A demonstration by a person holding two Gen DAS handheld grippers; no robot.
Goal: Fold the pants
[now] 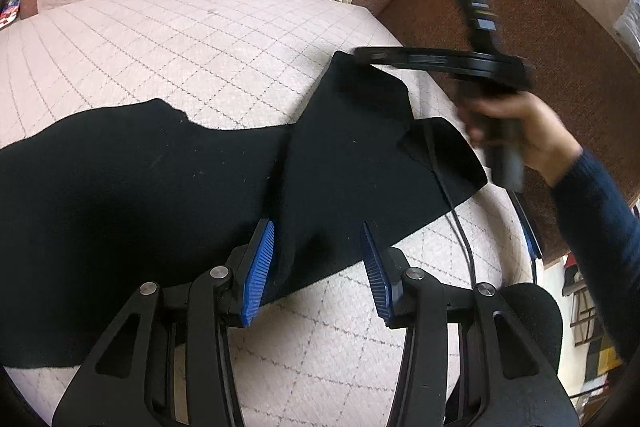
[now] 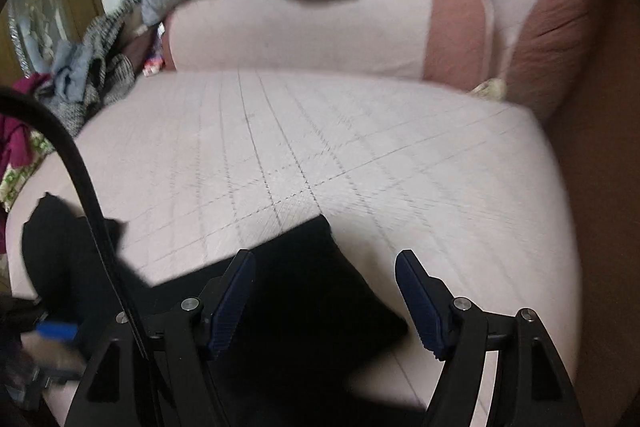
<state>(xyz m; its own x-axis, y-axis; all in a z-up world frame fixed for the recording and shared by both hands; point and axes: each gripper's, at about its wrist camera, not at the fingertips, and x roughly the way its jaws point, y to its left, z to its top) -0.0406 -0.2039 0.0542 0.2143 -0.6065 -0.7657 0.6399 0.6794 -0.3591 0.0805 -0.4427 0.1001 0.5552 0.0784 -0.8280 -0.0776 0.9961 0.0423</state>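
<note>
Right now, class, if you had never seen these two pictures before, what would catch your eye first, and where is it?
The black pants stand out, spread dark across the pale quilted sofa seat. In the left wrist view the left gripper hangs over their near edge, blue fingers apart on either side of a ridge of cloth. To the right, a hand holds the blurred right gripper, its fingers open above the pants.

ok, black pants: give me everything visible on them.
The plain black knit-looking pants lie spread across the pink quilted sofa cushion, with a raised crease mid-cloth and one corner flap turned over at the far end. The left gripper straddles their near edge, blue pads apart. The open right gripper hovers over another part; contact unclear.
</note>
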